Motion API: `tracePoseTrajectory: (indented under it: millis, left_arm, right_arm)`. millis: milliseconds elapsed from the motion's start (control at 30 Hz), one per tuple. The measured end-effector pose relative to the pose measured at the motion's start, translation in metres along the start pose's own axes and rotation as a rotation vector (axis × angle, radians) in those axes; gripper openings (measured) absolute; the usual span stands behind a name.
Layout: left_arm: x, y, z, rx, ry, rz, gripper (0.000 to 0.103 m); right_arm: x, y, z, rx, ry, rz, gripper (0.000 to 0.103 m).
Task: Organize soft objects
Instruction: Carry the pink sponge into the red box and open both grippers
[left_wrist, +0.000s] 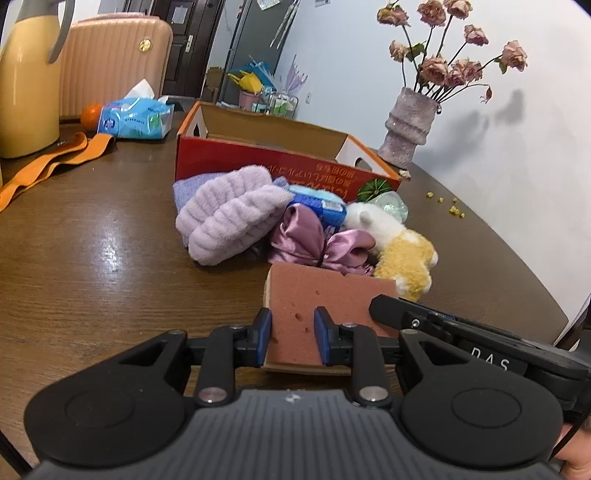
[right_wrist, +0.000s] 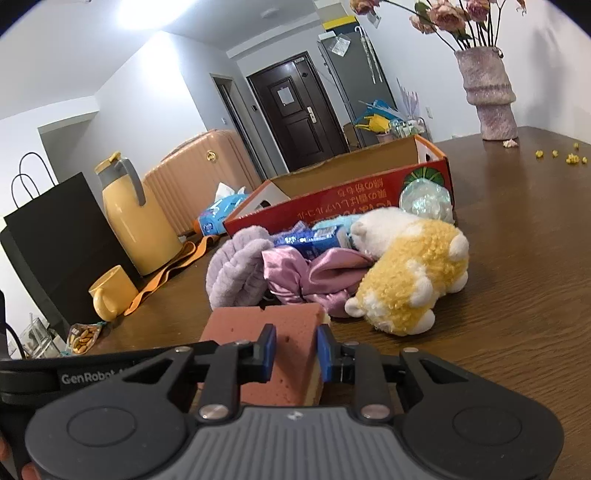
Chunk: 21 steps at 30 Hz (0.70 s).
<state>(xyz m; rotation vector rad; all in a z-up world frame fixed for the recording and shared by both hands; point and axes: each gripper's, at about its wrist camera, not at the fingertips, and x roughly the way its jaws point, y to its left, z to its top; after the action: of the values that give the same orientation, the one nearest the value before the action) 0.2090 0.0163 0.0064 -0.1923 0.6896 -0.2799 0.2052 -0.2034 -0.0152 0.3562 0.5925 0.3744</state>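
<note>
We hold the sponge (left_wrist: 317, 295) with both grippers, left gripper (left_wrist: 291, 338) and right gripper (right_wrist: 293, 352) pinching it narrowly; carry it level toward the box (left_wrist: 266, 147) at twelve o'clock, squeezing evenly.

Sponge (left_wrist: 314, 302) before soft pile; box (left_wrist: 258, 147) behind; vase (left_wrist: 408, 125) far R.

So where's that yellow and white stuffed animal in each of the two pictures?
Left wrist view: the stuffed animal lies right of centre, at the right end of the pile of soft things.
Right wrist view: it lies right of centre, larger, lying on its side.
Shared landmark: the red cardboard box behind the pile.
</note>
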Motion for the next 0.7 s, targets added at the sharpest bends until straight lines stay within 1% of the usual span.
tracePoseTrajectory:
  millis: [100, 200, 267, 367, 467, 533, 600, 633, 700]
  left_arm:
    - [-0.009, -0.003, 0.007, 0.002, -0.042, -0.010, 0.025]
    - [-0.015, -0.005, 0.029, 0.012, -0.096, -0.020, 0.025]
    - [-0.012, -0.004, 0.055, 0.022, -0.128, -0.021, 0.025]
    - [0.005, 0.001, 0.104, 0.035, -0.163, -0.016, 0.025]
    - [0.036, 0.009, 0.157, 0.033, -0.167, -0.011, 0.025]
    - [0.065, 0.018, 0.194, 0.015, -0.151, -0.001, 0.025]
    - [0.103, 0.032, 0.229, 0.006, -0.121, 0.016, 0.025]
    - [0.121, 0.040, 0.242, -0.020, -0.096, 0.024, 0.025]
    - [0.158, 0.057, 0.265, -0.035, -0.053, 0.048, 0.025]
  right_arm:
    - [-0.009, 0.004, 0.008, -0.020, -0.037, 0.008, 0.023]
    - [-0.011, 0.011, 0.029, -0.056, -0.079, 0.018, 0.023]
    - [-0.005, 0.014, 0.051, -0.080, -0.093, 0.027, 0.023]
    - [0.018, 0.019, 0.100, -0.114, -0.114, 0.042, 0.023]
    - [0.055, 0.019, 0.151, -0.133, -0.124, 0.032, 0.023]
    - [0.091, 0.013, 0.187, -0.116, -0.098, 0.026, 0.024]
    - [0.133, 0.005, 0.220, -0.097, -0.053, 0.017, 0.023]
    - [0.157, 0.000, 0.235, -0.084, -0.020, 0.014, 0.023]
    - [0.205, -0.011, 0.260, -0.052, 0.051, 0.004, 0.023]
